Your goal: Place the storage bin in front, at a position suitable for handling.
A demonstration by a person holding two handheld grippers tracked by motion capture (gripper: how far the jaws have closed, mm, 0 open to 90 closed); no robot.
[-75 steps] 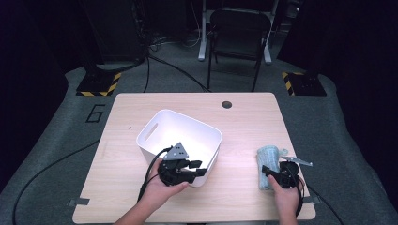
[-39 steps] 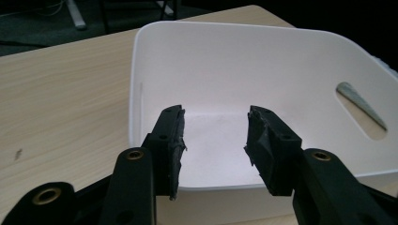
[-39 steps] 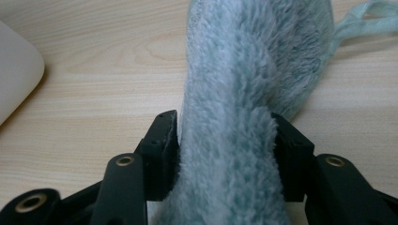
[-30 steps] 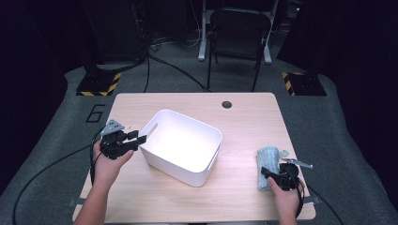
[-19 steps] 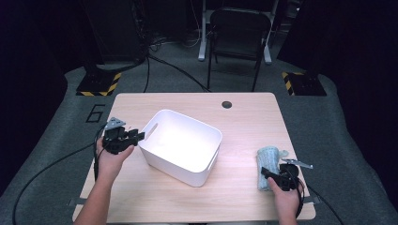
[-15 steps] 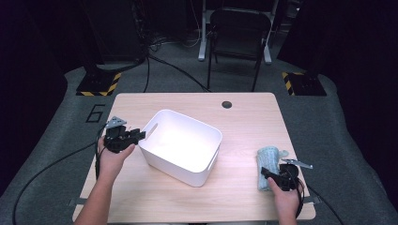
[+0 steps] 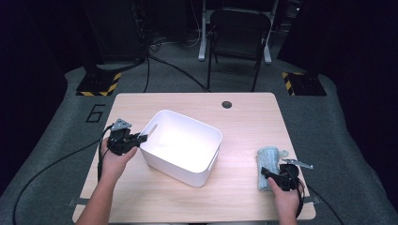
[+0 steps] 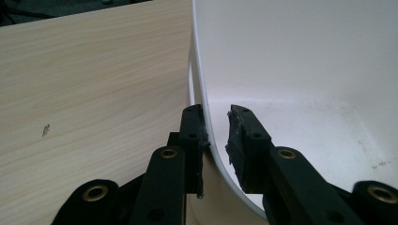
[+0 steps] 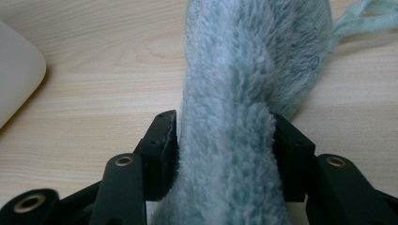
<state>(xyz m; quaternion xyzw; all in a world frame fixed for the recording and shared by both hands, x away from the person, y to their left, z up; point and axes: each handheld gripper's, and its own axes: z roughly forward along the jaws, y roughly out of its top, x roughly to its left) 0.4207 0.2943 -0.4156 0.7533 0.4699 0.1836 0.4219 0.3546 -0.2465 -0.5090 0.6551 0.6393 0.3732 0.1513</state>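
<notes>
Left hand-held gripper (image 8: pixel 216 136) closing astride the white bin's (image 7: pixel 180 145) rim – right hand-held gripper (image 9: pixel 223 140) pinches the teal towel (image 9: pixel 244 70), bin at its 10 o'clock.

Table (image 7: pixel 244 197) lit bright from above — dark beyond it; glare inside bin (image 7: pixel 187 145); close-ups soft.

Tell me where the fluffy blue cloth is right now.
In the high view the fluffy blue cloth lies on the table's right side, right of the white bin, its near end squeezed in the right gripper.
</notes>
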